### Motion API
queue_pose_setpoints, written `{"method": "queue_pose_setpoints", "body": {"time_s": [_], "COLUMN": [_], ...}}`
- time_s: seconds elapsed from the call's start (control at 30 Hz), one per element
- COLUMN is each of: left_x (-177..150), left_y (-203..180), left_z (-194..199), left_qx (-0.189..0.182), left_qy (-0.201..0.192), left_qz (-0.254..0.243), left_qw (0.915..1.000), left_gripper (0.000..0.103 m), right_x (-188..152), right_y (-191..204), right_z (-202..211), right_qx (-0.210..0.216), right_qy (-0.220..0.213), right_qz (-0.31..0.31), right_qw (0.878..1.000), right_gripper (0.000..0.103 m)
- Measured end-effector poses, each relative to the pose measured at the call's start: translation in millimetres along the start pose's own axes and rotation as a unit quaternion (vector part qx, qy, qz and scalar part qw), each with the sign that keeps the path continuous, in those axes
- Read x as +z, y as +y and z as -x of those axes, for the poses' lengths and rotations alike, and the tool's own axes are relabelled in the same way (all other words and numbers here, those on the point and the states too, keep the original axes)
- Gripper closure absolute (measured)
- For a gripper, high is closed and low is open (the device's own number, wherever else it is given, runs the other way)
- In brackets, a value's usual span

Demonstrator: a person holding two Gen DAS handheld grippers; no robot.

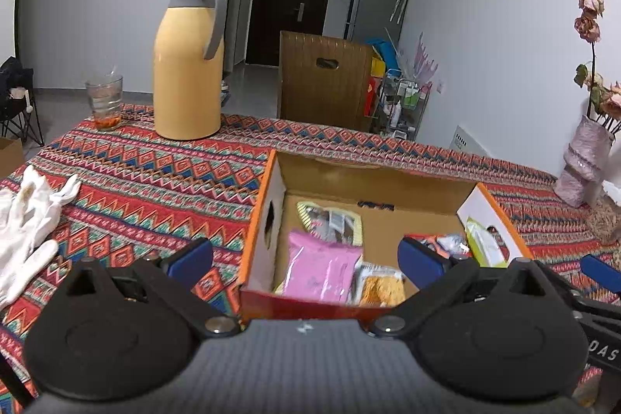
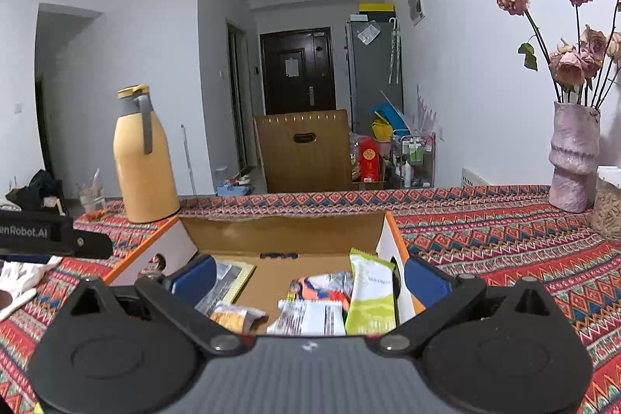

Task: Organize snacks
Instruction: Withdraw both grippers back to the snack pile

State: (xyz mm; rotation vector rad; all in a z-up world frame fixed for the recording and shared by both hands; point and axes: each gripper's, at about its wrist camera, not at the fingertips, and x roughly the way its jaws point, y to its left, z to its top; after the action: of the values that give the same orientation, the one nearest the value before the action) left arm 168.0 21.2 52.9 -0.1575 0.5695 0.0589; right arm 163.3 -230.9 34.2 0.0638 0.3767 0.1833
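An open orange-edged cardboard box (image 1: 261, 216) sits on the patterned tablecloth and holds several snack packets. In the left wrist view I see a pink packet (image 1: 322, 270), a yellow-framed packet (image 1: 330, 220) and an orange snack bag (image 1: 382, 288). In the right wrist view the box (image 2: 283, 235) holds a green-and-white packet (image 2: 368, 293) leaning on its right wall, a white packet (image 2: 310, 319) and an orange-blue packet (image 2: 318, 288). My left gripper (image 1: 304, 258) is open and empty over the box's near left corner. My right gripper (image 2: 308, 278) is open and empty above the box's near edge.
A yellow thermos jug (image 1: 188, 64) and a glass (image 1: 104, 101) stand at the far left of the table. White gloves (image 1: 27, 216) lie at the left. A pink vase with dried roses (image 2: 572, 158) and a jar (image 2: 607, 200) stand at the right.
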Motion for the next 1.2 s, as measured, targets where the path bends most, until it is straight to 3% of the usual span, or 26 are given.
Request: {"method": "queue_pose_setpoints", "body": {"time_s": [0.43,0.63,1.2], "left_x": [-63.1,-79.9,-91.9], "left_y": [45.6,58.8,67.7], "left_z": [14.8,8.3,1.6], "left_qx": [0.027,0.017,-0.014], "left_qy": [0.040,0.050,0.049], "left_qz": [-0.030,-0.026,-0.007], "left_qw": [0.9984,0.9983,0.9987], "left_gripper": [0.000,0.000,0.000], "right_x": [-57.4,-81.1,-86.9], "right_y": [-4.6,-2.3,27.9], "right_z": [31.8,37.6,28.9], "right_qx": [-0.009,-0.021,-0.025], "right_qy": [0.082,0.097,0.106], "right_qz": [-0.007,-0.006,0.028], "right_qw": [0.997,0.995,0.994], "right_gripper": [0.000,0.000,0.000]}}
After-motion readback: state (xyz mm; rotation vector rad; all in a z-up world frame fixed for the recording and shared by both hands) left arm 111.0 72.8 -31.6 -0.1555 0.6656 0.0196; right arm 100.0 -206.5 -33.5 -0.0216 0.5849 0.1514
